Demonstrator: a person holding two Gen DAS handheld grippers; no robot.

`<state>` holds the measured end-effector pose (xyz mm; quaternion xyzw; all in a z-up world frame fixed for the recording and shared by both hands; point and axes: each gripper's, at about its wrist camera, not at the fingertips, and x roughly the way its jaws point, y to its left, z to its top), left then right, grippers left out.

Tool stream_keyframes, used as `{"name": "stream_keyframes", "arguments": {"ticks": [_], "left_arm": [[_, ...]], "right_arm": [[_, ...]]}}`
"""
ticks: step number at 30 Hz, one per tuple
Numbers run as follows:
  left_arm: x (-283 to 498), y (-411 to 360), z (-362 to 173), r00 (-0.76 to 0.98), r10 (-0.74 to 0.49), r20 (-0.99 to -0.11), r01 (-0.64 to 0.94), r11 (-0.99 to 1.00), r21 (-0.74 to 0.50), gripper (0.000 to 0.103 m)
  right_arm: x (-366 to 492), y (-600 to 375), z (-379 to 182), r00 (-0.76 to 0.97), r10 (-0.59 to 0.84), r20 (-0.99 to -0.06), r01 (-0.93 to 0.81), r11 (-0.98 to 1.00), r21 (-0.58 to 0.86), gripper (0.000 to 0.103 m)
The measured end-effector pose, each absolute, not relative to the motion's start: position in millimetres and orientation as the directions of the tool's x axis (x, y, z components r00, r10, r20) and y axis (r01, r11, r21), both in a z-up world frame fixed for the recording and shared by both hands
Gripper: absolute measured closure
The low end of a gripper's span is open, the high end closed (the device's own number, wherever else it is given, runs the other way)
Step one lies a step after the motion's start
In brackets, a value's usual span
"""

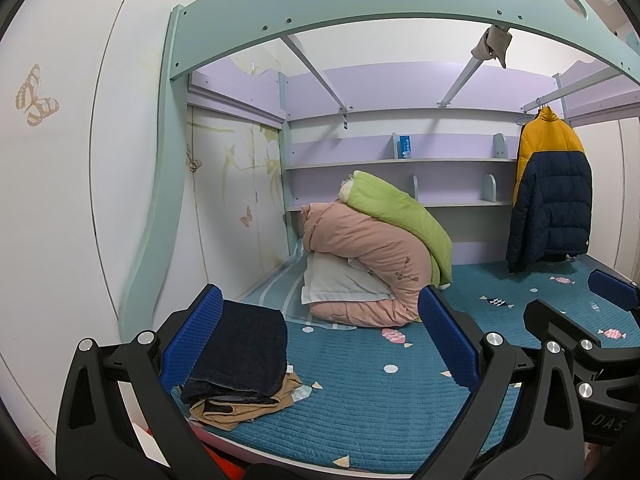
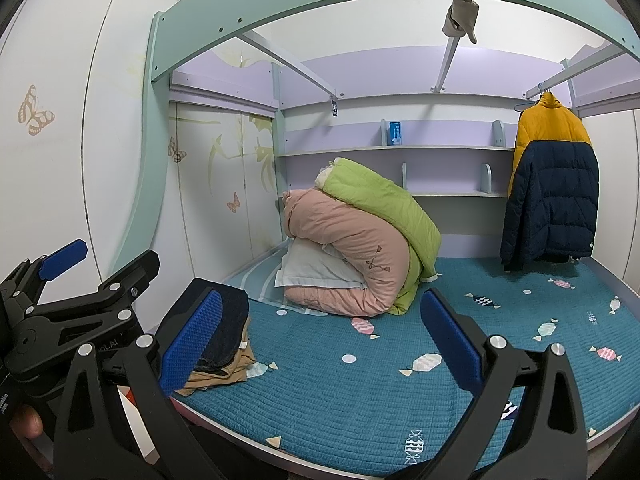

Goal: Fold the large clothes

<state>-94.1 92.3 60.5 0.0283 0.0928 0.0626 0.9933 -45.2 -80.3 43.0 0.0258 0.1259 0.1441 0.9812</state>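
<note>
A yellow and navy puffer jacket (image 1: 552,188) hangs on a rail at the back right; it also shows in the right wrist view (image 2: 554,184). A folded dark denim garment (image 1: 244,354) lies on folded tan clothes (image 1: 256,410) at the front left corner of the bed; the stack also shows in the right wrist view (image 2: 226,328). My left gripper (image 1: 320,344) is open and empty above the bed's front edge. My right gripper (image 2: 320,344) is open and empty beside it. The right gripper's fingers (image 1: 612,288) show in the left wrist view, and the left gripper's fingers (image 2: 64,258) in the right wrist view.
A teal quilted bed cover (image 1: 372,400) with candy and fish prints lies under both grippers. Rolled pink and green quilts (image 1: 372,248) and a white pillow (image 1: 340,284) sit at the back. Shelves (image 1: 400,160) line the back wall. A white wardrobe (image 1: 60,200) stands on the left.
</note>
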Motion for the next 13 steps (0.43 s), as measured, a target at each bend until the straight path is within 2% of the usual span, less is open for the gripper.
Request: {"name": "stream_keyframes", "arguments": {"ticks": [7,13], "left_arm": [[-80.6,103.7,56.1,0.969,0.137,-0.207,-0.122,0.989,0.087,0.005],[-51.5,96.0,41.2,0.960,0.124,-0.251,-0.094,0.987,0.130,0.005]], "right_arm": [[-35.5,-77.5,36.0,0.925,0.273,-0.264,-0.256,0.962,0.098,0.007],[-15.5,-85.6,17.2,0.915,0.240,-0.323,-0.210,0.970,0.124,0.007]]}}
